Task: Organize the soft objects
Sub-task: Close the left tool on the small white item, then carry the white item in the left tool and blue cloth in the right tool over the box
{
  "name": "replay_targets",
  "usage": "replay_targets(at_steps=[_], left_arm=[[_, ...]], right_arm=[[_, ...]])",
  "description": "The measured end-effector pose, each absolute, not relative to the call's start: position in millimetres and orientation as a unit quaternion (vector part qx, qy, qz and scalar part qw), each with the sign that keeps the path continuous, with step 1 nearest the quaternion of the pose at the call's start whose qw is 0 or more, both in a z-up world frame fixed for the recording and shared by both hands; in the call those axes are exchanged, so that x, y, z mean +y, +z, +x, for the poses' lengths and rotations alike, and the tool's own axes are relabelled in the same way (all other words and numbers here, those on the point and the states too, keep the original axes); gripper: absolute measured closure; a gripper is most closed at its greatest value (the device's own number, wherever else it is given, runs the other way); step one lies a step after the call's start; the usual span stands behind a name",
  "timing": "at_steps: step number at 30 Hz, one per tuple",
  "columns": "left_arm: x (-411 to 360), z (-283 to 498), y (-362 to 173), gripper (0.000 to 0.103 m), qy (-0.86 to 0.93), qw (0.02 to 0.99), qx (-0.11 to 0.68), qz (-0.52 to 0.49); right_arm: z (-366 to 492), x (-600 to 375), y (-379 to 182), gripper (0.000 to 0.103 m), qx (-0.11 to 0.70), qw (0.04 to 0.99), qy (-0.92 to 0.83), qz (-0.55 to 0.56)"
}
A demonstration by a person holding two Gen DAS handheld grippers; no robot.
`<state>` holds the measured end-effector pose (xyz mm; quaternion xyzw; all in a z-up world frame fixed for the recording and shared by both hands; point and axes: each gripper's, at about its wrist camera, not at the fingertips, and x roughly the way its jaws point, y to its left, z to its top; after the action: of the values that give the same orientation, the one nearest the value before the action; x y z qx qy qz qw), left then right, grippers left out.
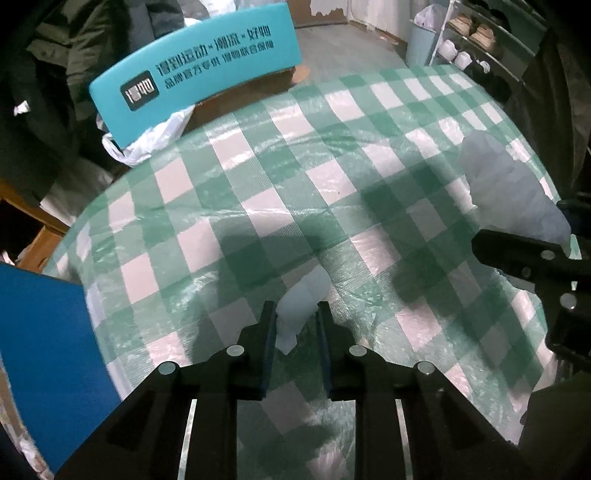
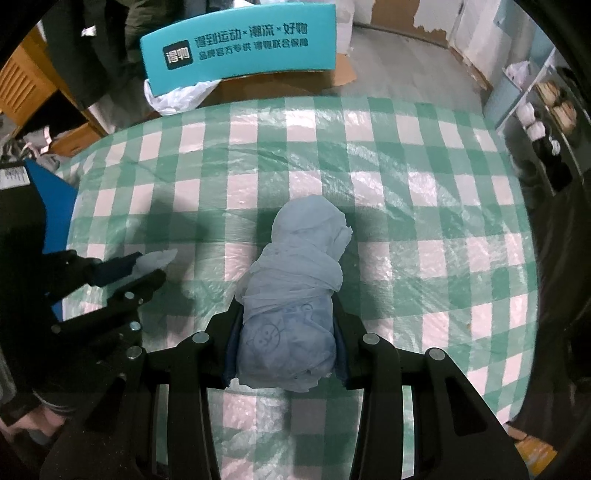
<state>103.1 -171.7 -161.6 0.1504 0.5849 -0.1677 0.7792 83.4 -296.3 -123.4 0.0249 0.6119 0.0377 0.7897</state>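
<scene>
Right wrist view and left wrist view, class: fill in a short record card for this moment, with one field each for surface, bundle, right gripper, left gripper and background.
surface: table under a green-and-white checked cloth with a clear plastic cover
bundle: pale blue rolled soft bundle, faint printed drawing on its near end
right gripper: right gripper shut on the bundle's near end
left gripper: left gripper shut on a small pale blue scrap
background: teal box with printed characters, white plastic bag below it

The blue board [image 1: 40, 354] runs off the left edge, and the shelf shoes [image 1: 476, 31] are perhaps too small to identify.
</scene>
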Motion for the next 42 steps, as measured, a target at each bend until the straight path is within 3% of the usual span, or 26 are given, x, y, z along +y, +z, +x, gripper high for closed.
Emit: replay_targets(at_steps=[42], left_arm=[[-64,43,-17,0.082,-0.112,0.852,0.505,0.078]], right_arm=[[41,-230,-8,0.064,0.501,0.857,0.11,-0.034]])
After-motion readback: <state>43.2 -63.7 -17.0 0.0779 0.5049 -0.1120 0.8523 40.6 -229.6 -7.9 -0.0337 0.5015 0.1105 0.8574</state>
